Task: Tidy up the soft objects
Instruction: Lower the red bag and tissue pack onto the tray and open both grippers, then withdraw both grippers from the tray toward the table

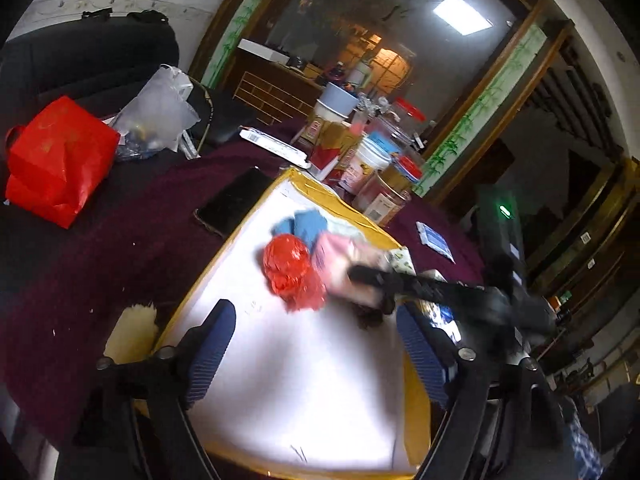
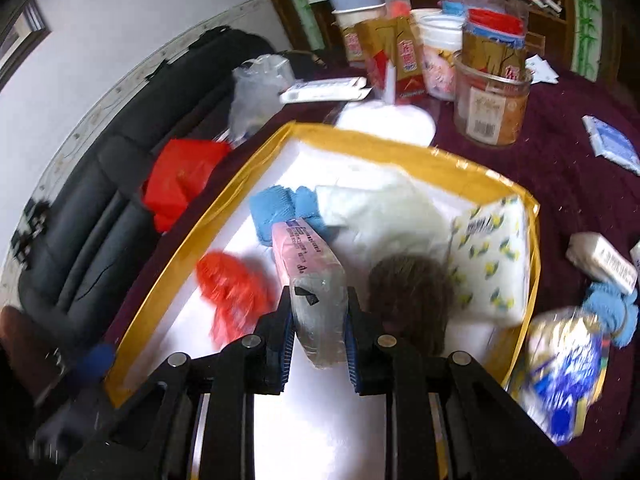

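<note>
Over the white tray (image 2: 472, 168) we had the right gripper (image 2: 318, 320) clamped on a pink tissue pack (image 2: 308, 264), the left gripper (image 1: 316, 344) spread empty, and judged, through blur, it should be lowered flat beside the red bag (image 2: 232, 296).

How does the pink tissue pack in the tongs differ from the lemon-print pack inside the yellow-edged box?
The pink tissue pack is narrow and pink; the lemon-print pack looks wider, white with yellow lemons. The pink tissue pack is clamped between the right tongs, near the middle of the yellow-edged box; the lemon-print pack lies free against the box's right wall. Both are soft, plastic-wrapped packs inside the box.
</note>
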